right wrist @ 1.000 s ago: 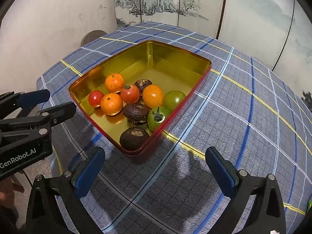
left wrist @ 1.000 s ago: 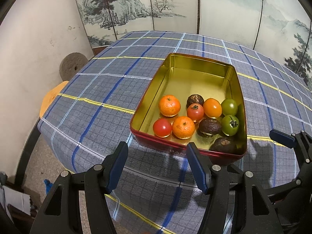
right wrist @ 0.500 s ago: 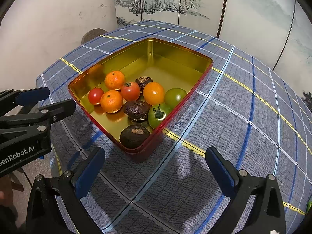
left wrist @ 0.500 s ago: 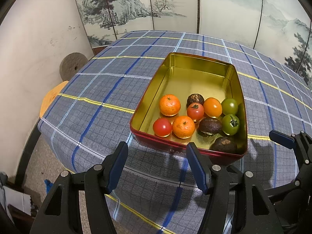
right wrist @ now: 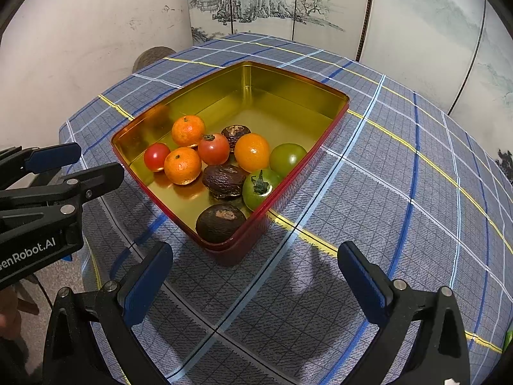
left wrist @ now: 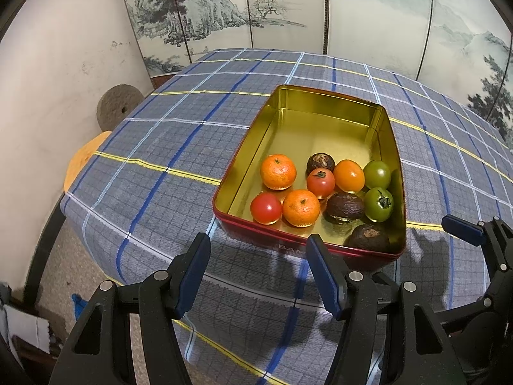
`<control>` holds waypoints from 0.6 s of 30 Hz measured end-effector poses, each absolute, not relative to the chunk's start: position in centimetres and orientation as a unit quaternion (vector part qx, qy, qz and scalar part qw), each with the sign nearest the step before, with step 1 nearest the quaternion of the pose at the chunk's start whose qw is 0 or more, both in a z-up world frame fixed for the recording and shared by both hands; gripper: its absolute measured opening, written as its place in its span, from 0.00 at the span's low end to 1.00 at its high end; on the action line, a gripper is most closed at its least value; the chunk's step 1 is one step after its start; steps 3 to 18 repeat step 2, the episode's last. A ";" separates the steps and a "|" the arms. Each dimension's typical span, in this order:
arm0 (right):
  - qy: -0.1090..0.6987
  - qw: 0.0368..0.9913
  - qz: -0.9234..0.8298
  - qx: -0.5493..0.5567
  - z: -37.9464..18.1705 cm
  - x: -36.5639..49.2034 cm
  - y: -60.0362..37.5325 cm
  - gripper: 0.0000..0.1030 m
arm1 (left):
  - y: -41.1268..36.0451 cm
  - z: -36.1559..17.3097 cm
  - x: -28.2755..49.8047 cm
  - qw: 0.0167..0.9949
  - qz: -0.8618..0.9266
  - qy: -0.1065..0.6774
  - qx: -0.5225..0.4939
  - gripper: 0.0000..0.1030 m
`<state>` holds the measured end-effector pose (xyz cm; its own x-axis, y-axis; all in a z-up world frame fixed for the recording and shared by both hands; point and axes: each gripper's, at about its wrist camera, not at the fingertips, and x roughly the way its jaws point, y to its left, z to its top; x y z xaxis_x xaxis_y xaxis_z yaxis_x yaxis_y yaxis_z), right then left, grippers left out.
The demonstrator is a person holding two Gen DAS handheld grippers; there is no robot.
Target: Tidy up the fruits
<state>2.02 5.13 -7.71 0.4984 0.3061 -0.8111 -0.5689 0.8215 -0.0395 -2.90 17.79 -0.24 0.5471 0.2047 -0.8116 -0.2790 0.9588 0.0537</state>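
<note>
Basically, left wrist view first: the left gripper (left wrist: 258, 271) hangs above the counter's (left wrist: 154, 147) near edge, jaws apart w/ nothing between them, just short of the tin's (left wrist: 323, 94) near wall. All nine fruits sit inside that tin, bunched toward its near end: two mandarins (left wrist: 278, 172) w/ dimpled peel, an orange smooth-skinned fruit (left wrist: 349, 175), two red tomatoes (left wrist: 265, 208), two green tomatoes (left wrist: 378, 204), three dark wrinkled fruits (left wrist: 345, 205), one tucked in the near right corner. Far half of the tin is bare gold metal, glossy and reflective; outside is red w/ rounded corners. Judging by this, gathering looks done, but kinds are mixed, so any sorting by type or colour is prob. still to do. Right wrist view: the right gripper (right wrist: 255, 280) is also empty, jaws wide apart, over the checked cloth just off the tin's (right wrist: 288, 78) near corner. The left gripper (right wrist: 69, 166) shows at the left edge, black frame w/ blue pads. Cloth on the counter (right wrist: 400, 173) is a coarse woven blue-grey plaid w/ yellow and white lines, prob. grippy. Tomatoes (right wrist: 213, 148) look taut and shiny, so likely slippery; the dark fruit (right wrist: 220, 222) by the near corner is matte, leathery.
</note>
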 end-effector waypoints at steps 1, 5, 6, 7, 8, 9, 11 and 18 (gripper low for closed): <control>0.430 0.852 0.257 -0.153 -7.7 2.0 5.1 0.99 | 17.8 -0.2 -2.9 0.879 0.136 0.455 -0.042 0.65; 0.430 0.852 0.257 -0.153 -7.7 2.0 5.1 0.99 | 17.8 -0.2 -3.0 0.879 0.136 0.455 -0.041 0.67; 0.430 0.852 0.257 -0.153 -7.7 2.0 5.1 0.99 | 17.8 -0.2 -3.0 0.879 0.136 0.455 -0.041 0.67; 0.430 0.852 0.257 -0.153 -7.7 2.0 5.1 0.99 | 17.8 -0.2 -3.0 0.879 0.136 0.455 -0.041 0.67; 0.430 0.852 0.257 -0.153 -7.7 2.0 5.1 0.99 | 17.8 -0.2 -3.0 0.879 0.136 0.455 -0.041 0.67; 0.430 0.852 0.257 -0.153 -7.7 2.0 5.1 0.99 | 17.8 -0.2 -3.0 0.879 0.136 0.455 -0.041 0.67; 0.430 0.852 0.257 -0.153 -7.7 2.0 5.1 0.99 | 17.8 -0.2 -3.0 0.879 0.136 0.455 -0.041 0.67; 0.430 0.852 0.257 -0.153 -7.7 2.0 5.1 0.99 | 17.8 -0.2 -3.0 0.879 0.136 0.455 -0.041 0.67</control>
